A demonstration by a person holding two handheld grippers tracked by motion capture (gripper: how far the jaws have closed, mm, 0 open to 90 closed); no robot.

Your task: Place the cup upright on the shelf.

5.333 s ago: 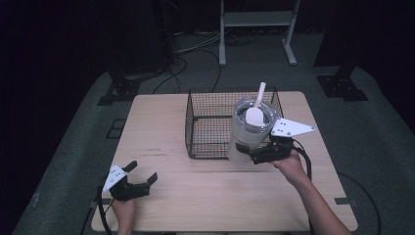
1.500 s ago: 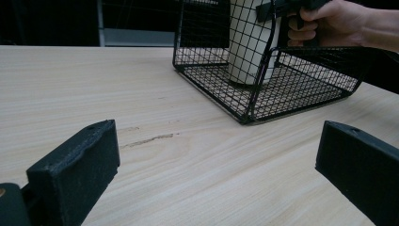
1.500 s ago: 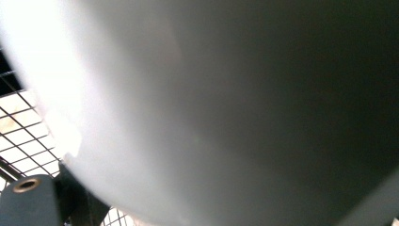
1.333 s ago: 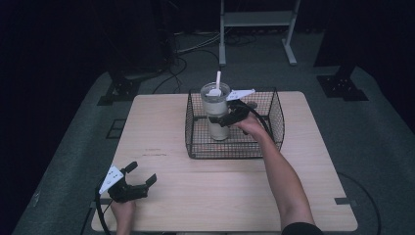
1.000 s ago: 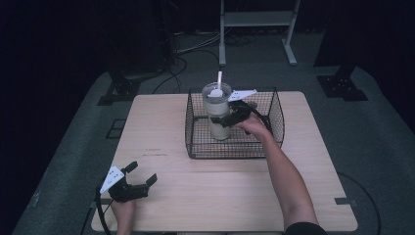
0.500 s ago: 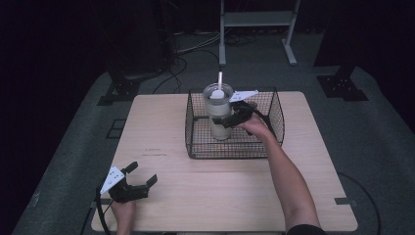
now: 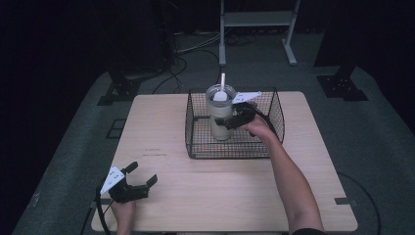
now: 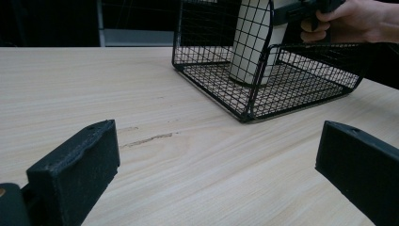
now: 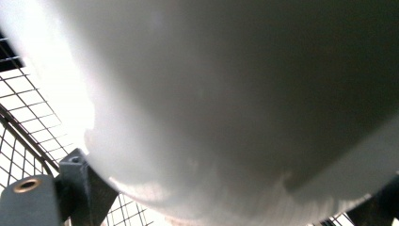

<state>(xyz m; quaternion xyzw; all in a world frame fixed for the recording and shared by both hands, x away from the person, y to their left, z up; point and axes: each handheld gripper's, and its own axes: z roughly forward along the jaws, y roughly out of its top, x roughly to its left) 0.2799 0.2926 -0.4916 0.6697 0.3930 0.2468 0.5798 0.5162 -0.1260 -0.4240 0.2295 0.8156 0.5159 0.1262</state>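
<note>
We record a pale tumbler (image 7: 219,113) standing upright inside a black wire basket (image 7: 205,145) near the far edge of the tabletop (image 7: 161,127), a white straw (image 7: 222,81) rising from its lid. Our right hand-held gripper (image 7: 231,122) clasps the tumbler's side, jaws pressed on either flank; the basket's near wall stands between the tumbler and us. Our left hand-held gripper (image 7: 142,176) rests at the near left corner of the tabletop, jaws spread wide, holding nothing. Beyond the far edge we note cables and a metal stand (image 7: 257,19) on the floor.
</note>
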